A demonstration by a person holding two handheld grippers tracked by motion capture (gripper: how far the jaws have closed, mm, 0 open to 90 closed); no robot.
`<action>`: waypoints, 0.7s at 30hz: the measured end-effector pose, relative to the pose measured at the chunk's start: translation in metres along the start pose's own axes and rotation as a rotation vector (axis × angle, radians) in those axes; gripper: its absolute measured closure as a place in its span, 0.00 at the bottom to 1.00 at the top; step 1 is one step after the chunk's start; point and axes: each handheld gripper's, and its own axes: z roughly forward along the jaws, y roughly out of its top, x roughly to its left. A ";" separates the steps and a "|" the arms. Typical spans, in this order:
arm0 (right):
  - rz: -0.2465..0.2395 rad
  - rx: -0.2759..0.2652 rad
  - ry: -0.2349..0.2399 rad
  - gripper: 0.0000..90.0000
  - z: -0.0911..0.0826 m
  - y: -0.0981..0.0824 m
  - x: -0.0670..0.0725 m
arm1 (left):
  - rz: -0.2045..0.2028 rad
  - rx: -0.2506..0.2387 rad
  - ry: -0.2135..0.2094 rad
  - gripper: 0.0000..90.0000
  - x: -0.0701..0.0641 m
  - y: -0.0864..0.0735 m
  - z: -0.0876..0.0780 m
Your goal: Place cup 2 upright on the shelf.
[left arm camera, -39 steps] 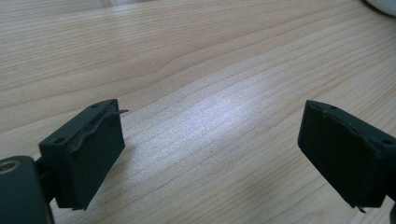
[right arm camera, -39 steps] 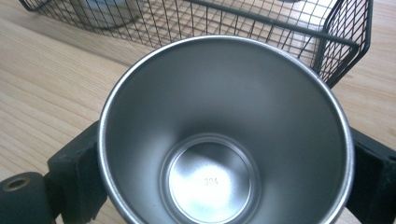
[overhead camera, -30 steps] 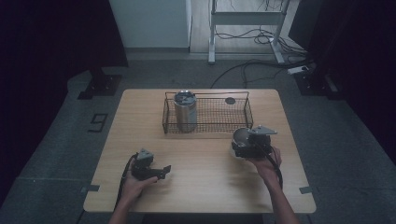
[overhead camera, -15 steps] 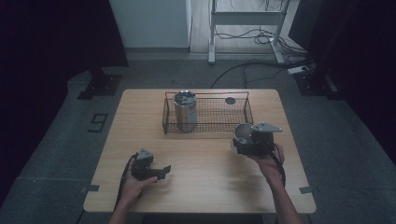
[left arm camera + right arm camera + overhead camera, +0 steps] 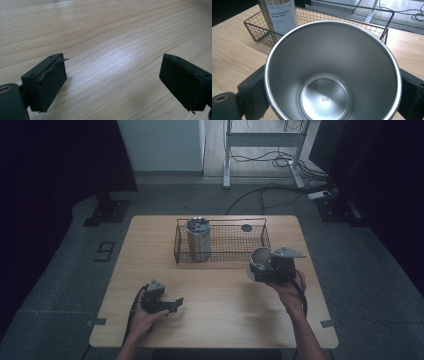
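High view: a wooden table [image 5: 215, 320] was seen carrying a wire basket [image 5: 235, 242] at its far side, with a labelled can [image 5: 198, 239] stood upright in the basket's left end. A steel cup [image 5: 332, 72], plain and shiny with "304" stamped on its inner base, was held off the table just in front of the basket's right end, clamped by its sides between the jaws of the right gripper [image 5: 272, 267]. The left gripper [image 5: 161, 302] was rested near the table's front edge, its jaws parted moderately over bare wood, nothing held.
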 end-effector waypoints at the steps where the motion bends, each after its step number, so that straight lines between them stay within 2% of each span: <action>1: 0.000 -0.003 0.002 0.07 0.000 0.001 0.000 | 0.000 0.001 -0.001 0.08 0.000 0.000 0.000; 6: 0.002 -0.009 0.010 0.07 -0.001 0.007 0.002 | -0.001 0.000 0.000 0.08 0.000 0.000 0.000; 13: 0.005 -0.023 0.012 0.07 -0.002 0.014 0.003 | 0.017 -0.039 -0.008 0.09 -0.005 0.002 -0.005; 21: 0.014 -0.034 0.021 0.07 -0.001 0.022 0.003 | 0.018 -0.025 0.001 0.09 -0.005 0.002 -0.004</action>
